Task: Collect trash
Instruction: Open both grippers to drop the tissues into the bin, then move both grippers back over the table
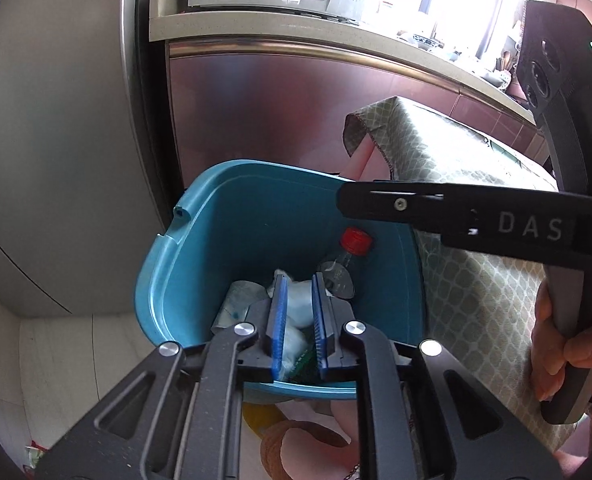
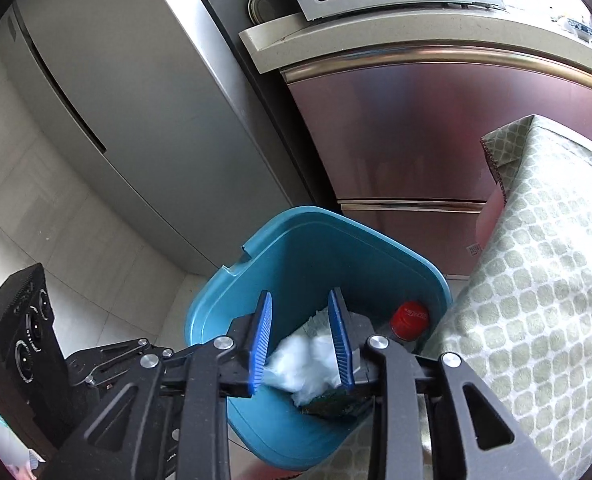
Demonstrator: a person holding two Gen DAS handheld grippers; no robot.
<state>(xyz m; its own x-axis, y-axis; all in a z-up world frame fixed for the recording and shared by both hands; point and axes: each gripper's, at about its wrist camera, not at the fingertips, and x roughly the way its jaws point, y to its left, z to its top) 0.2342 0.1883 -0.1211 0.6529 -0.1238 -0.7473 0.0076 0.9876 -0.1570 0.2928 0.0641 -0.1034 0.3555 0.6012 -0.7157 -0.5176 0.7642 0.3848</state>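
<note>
left wrist view: bottle (image 1: 342, 264) half hidden behind tongs (image 1: 299, 312)

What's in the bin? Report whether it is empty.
Not empty: the bin holds a red-capped bottle, white crumpled wrap and other trash.

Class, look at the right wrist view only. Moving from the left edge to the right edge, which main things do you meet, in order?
Left gripper's black body → grey fridge → blue bin → red bottle cap → patterned tablecloth.
</note>
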